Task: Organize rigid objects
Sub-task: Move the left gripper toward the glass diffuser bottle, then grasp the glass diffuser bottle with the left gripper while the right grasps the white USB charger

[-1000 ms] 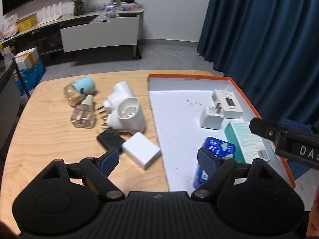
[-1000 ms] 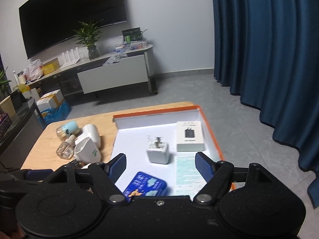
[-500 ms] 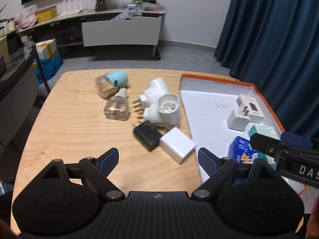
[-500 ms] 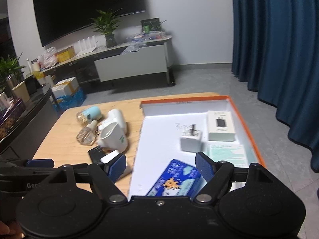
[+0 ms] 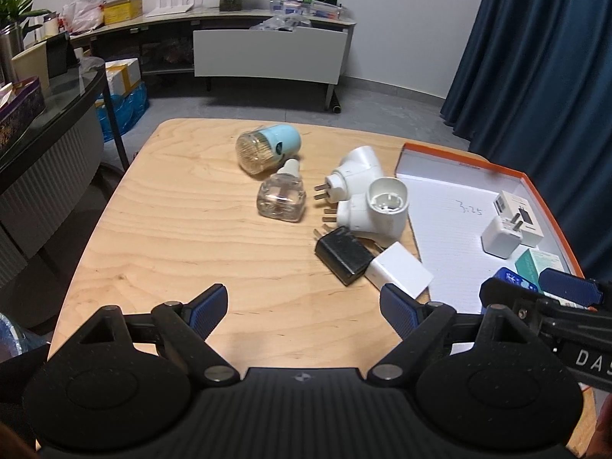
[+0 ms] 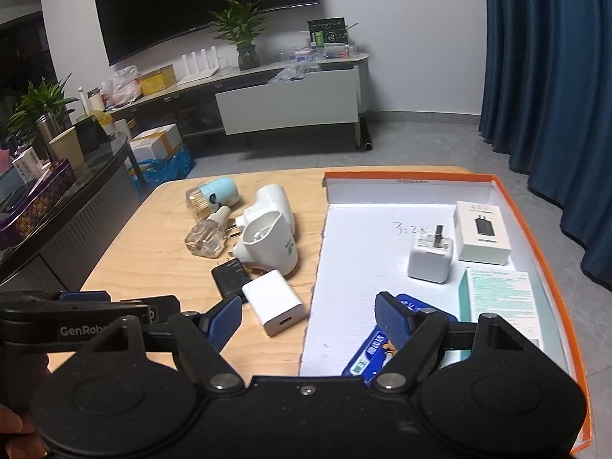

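On the wooden table (image 5: 172,252) lie a light-blue capped jar (image 5: 267,147), a clear refill bottle (image 5: 282,199), two white plug-in devices (image 5: 369,202), a black charger (image 5: 342,255) and a flat white charger (image 5: 399,273). My left gripper (image 5: 304,306) hovers open over bare wood in front of them, nothing between its fingers. The orange-rimmed white tray (image 6: 508,206) holds a white cube plug (image 6: 430,258), a white charger box (image 6: 482,237), a teal box (image 6: 501,300) and a blue tin (image 6: 367,355). My right gripper (image 6: 310,317) stands open over the tray's left edge.
A dark blue curtain (image 6: 554,76) hangs to the right. Behind the table stand a low media cabinet (image 6: 287,103) with a potted plant and clutter, and a dark TV on the wall. A dark glass-topped side table (image 5: 38,145) is at the left.
Both grippers have swung leftward, so the loose objects and tray now sit further right in each view. The left gripper has left the tray edge for bare wood. Both stayed open.
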Demonstrator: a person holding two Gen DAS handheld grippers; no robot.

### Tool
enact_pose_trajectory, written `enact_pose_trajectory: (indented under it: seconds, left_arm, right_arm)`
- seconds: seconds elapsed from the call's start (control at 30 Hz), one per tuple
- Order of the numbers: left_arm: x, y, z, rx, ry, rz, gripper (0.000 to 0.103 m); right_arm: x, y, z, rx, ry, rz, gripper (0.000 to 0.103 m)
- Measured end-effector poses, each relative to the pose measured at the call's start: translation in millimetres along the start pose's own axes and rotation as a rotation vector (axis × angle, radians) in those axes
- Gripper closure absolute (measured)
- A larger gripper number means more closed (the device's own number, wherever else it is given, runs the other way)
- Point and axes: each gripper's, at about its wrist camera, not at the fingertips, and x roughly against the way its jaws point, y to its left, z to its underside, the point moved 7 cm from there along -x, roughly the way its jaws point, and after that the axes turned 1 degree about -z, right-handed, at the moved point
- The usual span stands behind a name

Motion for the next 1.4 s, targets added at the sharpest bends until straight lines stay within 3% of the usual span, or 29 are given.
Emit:
enact_pose_trajectory:
  seconds: [0.5, 1.07, 1.2, 1.3, 1.33, 1.4]
  left_arm:
    - [-25.1, 29.5, -11.8, 0.045, 0.006, -0.052, 0.014]
    - [-97.6, 26.7, -50.7, -0.069, -0.007, -0.062, 0.015]
    - [-111.2, 25.9, -52.5, -0.089, -0.007, -0.068, 0.026]
    - [-115.8, 23.6, -53.2, -0.108, -0.015, -0.056, 0.039]
    - [-115.8, 22.0, -52.8, -0.124, -0.023, -0.056, 0.048]
    - [-114.5, 20.6, -53.7, -0.132, -0.037, -0.05, 0.051]
  right_arm:
    - [-13.3, 5.8, 5.4, 0.017, 0.034, -0.023, 0.012]
    - [-40.1, 6.8, 7.3, 0.014, 0.075, -0.052, 0.012]
    - [-48.5, 7.1, 7.8, 0.02, 0.088, -0.058, 0.012]
    - [-55.6, 9.0, 7.5, 0.025, 0.097, -0.067, 0.012]
    - [-57.8, 9.8, 7.6, 0.03, 0.1, -0.07, 0.012]
    - [-63.6, 11.7, 7.9, 0.038, 0.11, -0.074, 0.012]
